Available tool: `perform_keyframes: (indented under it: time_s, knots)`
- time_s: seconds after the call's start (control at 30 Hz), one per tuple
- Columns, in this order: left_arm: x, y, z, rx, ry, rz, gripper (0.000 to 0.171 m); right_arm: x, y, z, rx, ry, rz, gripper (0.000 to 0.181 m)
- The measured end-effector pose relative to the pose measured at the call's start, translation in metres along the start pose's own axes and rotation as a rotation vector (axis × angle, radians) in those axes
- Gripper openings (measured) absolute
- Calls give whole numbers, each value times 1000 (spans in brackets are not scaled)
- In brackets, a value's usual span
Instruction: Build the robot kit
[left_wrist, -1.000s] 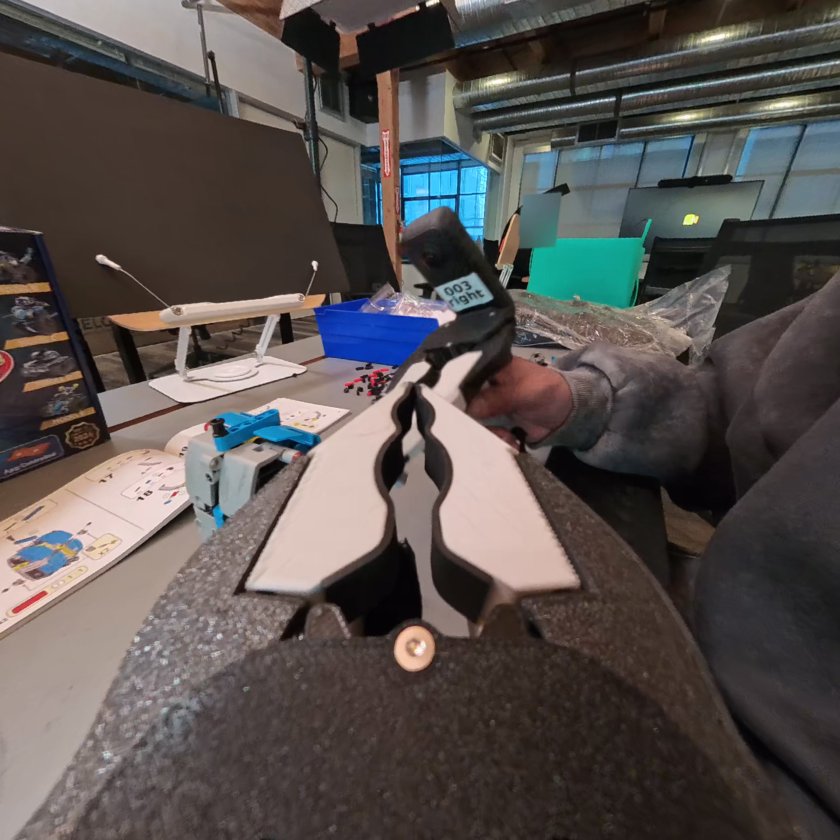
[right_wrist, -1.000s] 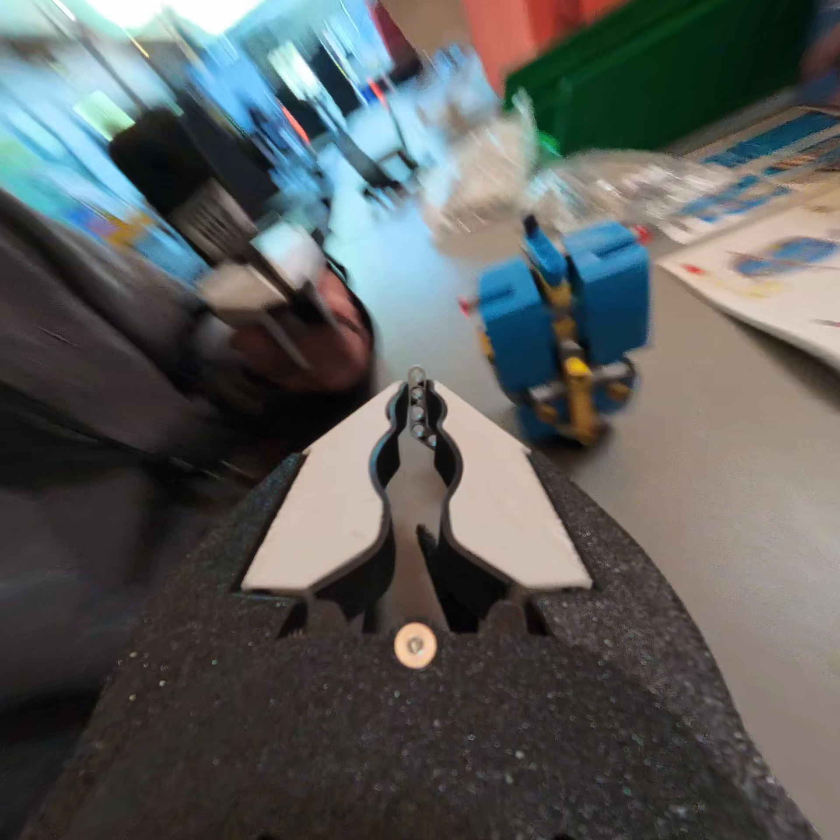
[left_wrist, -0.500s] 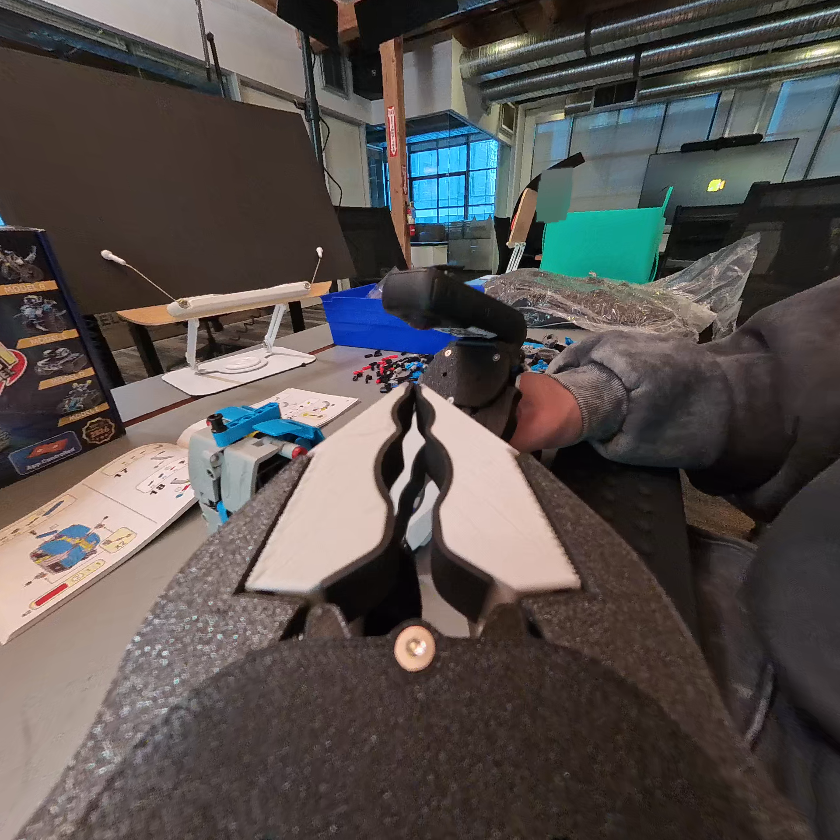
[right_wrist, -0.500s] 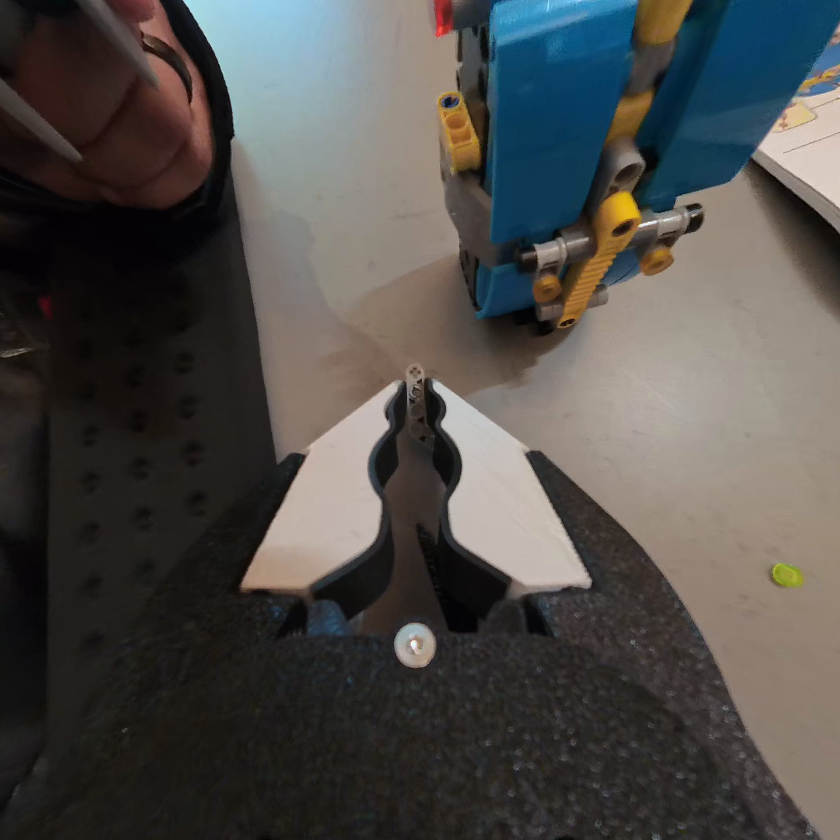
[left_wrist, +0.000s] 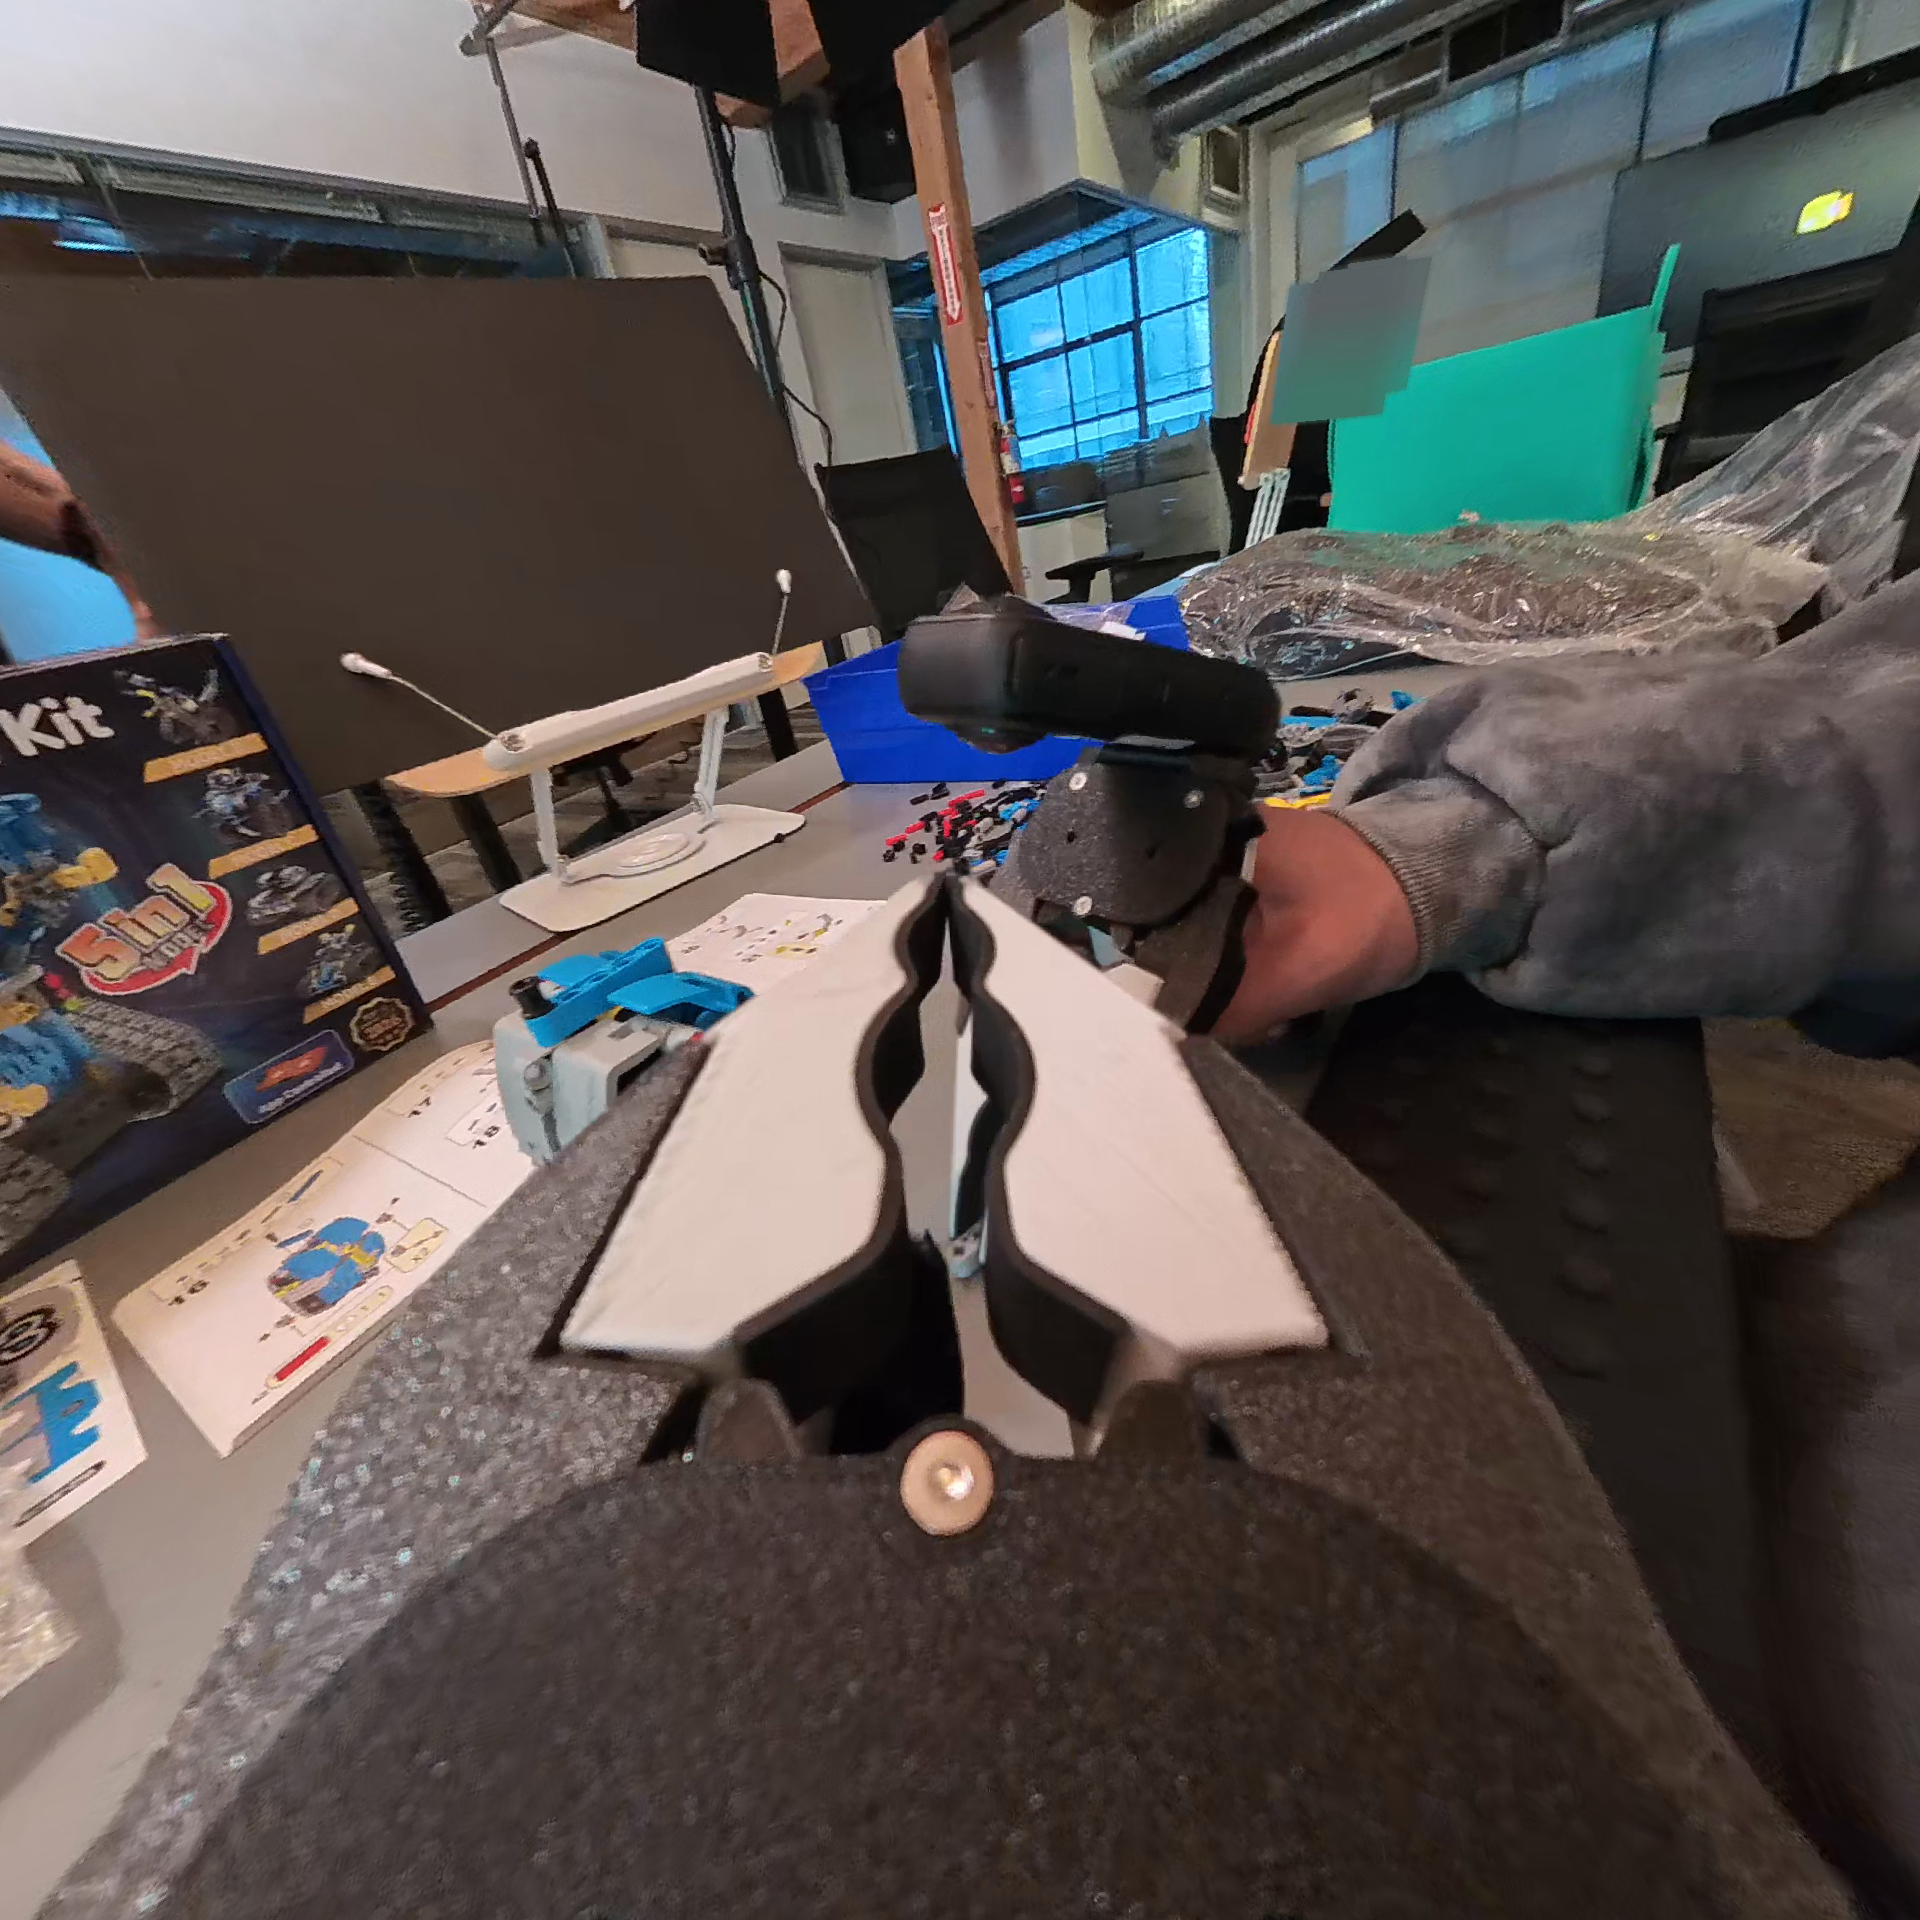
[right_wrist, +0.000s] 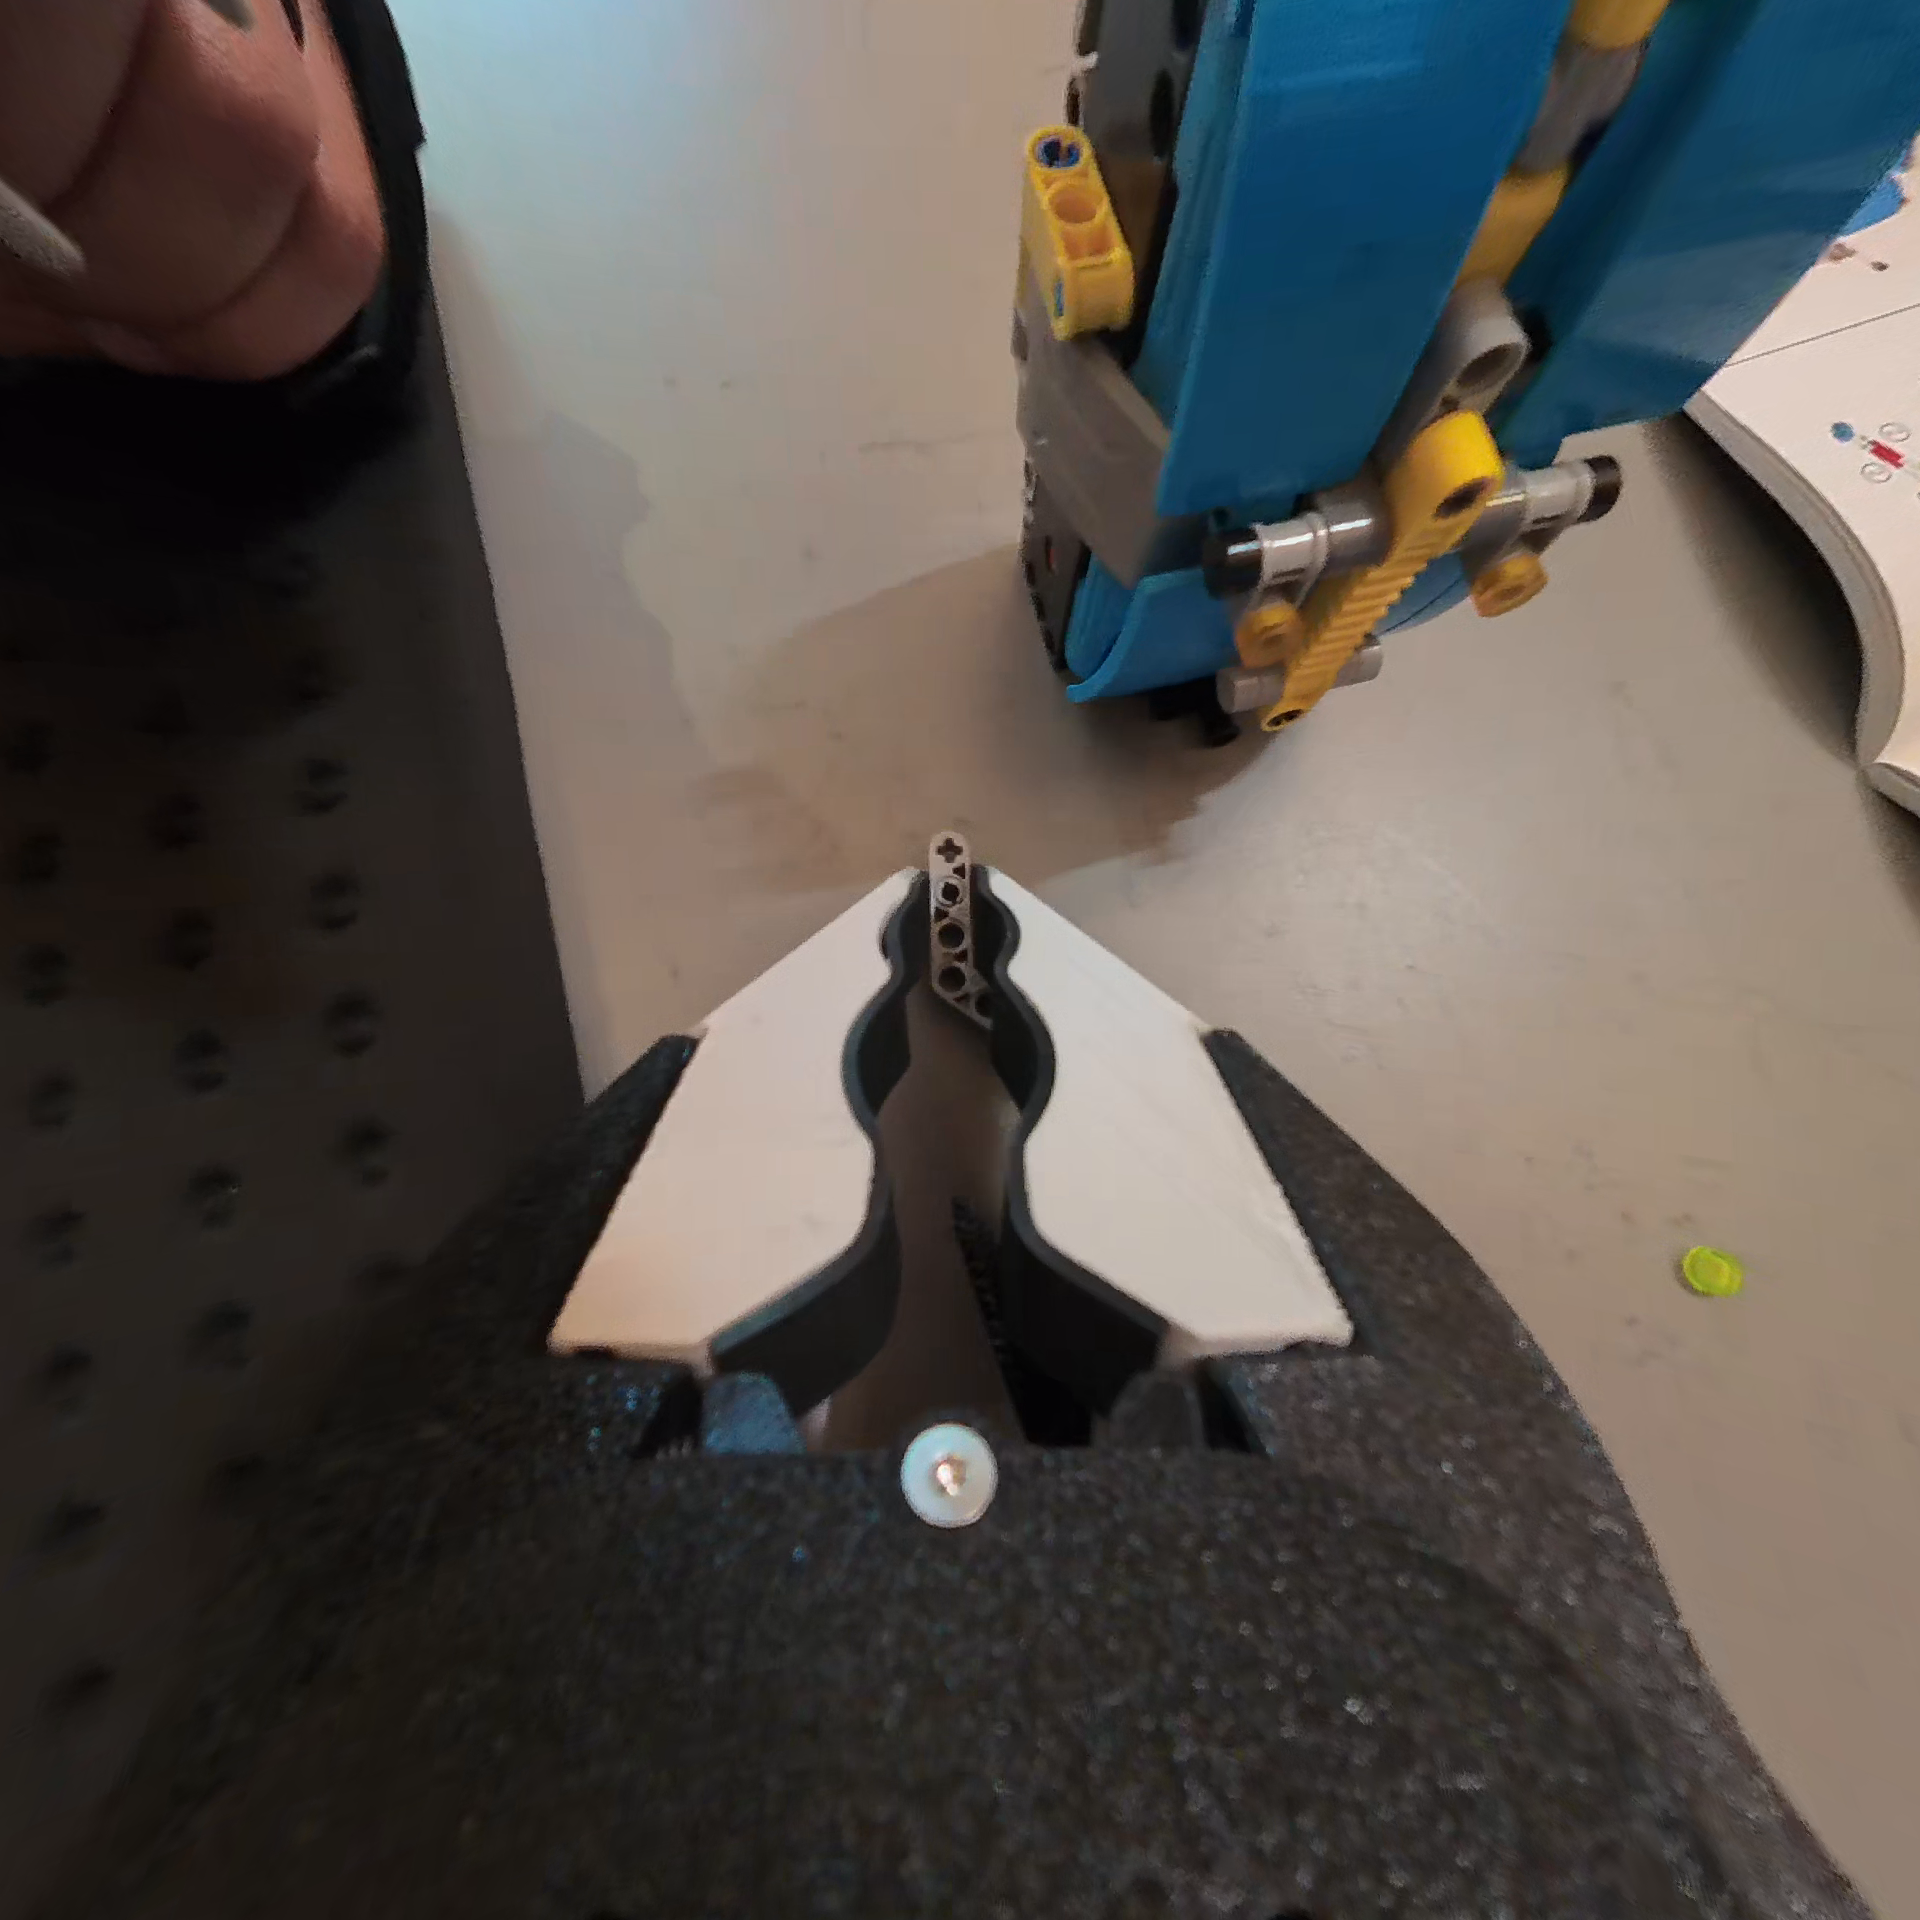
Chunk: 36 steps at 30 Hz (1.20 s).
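The right tongs (right_wrist: 954, 883) are pinching a thin grey beam with holes (right_wrist: 954, 930), its tip poking out above the grey tabletop (right_wrist: 1455, 987). A blue, grey and yellow brick model (right_wrist: 1299, 343) is standing at 1 o'clock of them, apart from the beam. A small green stud (right_wrist: 1711, 1271) is lying at 3 o'clock, and an open instruction booklet (right_wrist: 1860, 499) is showing at the right edge. The left tongs (left_wrist: 948, 902) are sitting closed, seemingly on nothing. Only the left wrist view is showing the kit box (left_wrist: 156, 914) at 9 o'clock, the blue bin (left_wrist: 883, 717) and loose pieces (left_wrist: 956, 826) at 12 o'clock, and the person's hand (left_wrist: 1309, 925) gripping the other tool.
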<state>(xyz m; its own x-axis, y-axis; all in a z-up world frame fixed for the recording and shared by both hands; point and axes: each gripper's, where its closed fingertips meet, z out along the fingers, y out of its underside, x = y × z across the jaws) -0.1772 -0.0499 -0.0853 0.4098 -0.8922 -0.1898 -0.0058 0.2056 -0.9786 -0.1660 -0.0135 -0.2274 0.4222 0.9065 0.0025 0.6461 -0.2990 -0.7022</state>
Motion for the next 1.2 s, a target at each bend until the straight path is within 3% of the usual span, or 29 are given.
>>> perform_keyframes:
  time_s: [0.13, 0.2, 0.3, 0.47, 0.57, 0.73, 0.93, 1.07, 1.2]
  knots:
    - [-9, -2, -5, 0, -92, 41, 0, 8, -2, -6, 4, 113, -61, 7]
    - [-12, -5, -11, -7, -143, 65, 0, 8, -15, -18, 74, 173, -58, 7]
    - [-3, -4, -22, -59, -186, 66, 0, -16, -40, -43, 254, 121, 42, 7]
    - [27, -4, -41, -200, -215, -27, 0, -33, -48, -79, 348, 236, 1, 7]
    - [46, -9, -53, -212, -235, -99, 0, -42, -40, -75, 313, 246, -8, 7]
    - [72, -4, -53, -252, -242, -63, 1, -53, -22, -65, 216, 288, -84, 7]
    - [88, 15, -42, -322, -172, -71, 1, -49, -18, -66, 226, 249, -42, 8]
    - [67, 28, -43, -362, -184, -19, 1, -34, -14, -70, 258, 171, 48, 7]
    - [37, 38, -54, -434, -209, -217, 11, -27, -17, -79, 365, 18, 218, 7]
